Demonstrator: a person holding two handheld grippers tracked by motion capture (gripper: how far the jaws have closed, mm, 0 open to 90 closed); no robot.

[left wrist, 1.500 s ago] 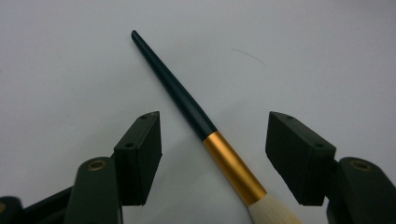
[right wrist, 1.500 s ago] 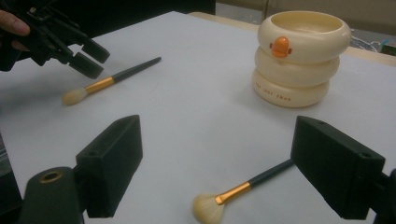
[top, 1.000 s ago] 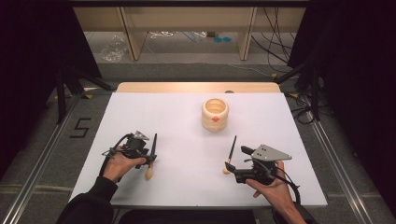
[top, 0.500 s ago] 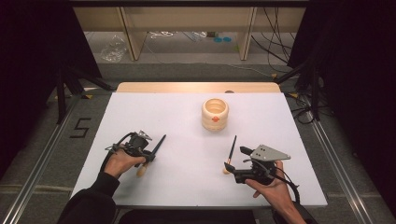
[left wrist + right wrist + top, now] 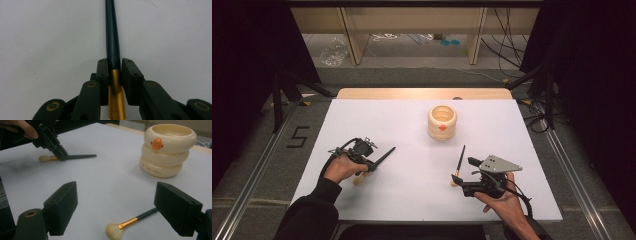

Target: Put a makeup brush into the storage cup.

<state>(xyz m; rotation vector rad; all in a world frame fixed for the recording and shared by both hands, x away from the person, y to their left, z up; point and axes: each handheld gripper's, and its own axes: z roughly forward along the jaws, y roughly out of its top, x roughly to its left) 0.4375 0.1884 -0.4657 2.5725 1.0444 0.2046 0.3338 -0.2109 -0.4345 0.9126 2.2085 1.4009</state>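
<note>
My left gripper (image 5: 370, 167) has just been closing and is now shut on a makeup brush (image 5: 385, 155) at its gold ferrule. In the left gripper view the brush's dark handle (image 5: 112, 37) runs straight out from between the pads (image 5: 102, 72) over the white table. A second brush (image 5: 460, 162) lies flat in front of my right gripper (image 5: 467, 176). That gripper (image 5: 118, 197) stands open, with the brush (image 5: 130, 221) on the table between and below its jaws, its pale bristles nearest me. The right gripper view also takes in the left gripper (image 5: 58, 153) with its brush (image 5: 75, 157).
A cream ringed pot with an orange duck bill (image 5: 442, 121) stands upright at the middle back of the white table (image 5: 412, 200); it is open-topped (image 5: 167, 150). A wooden strip (image 5: 422, 93) runs along the far edge. Dark floor and stands surround the table.
The left gripper's jaws closed on the brush. The brush's handle swung from nearly straight ahead to pointing up and to the right. The right gripper and its brush stayed put.
</note>
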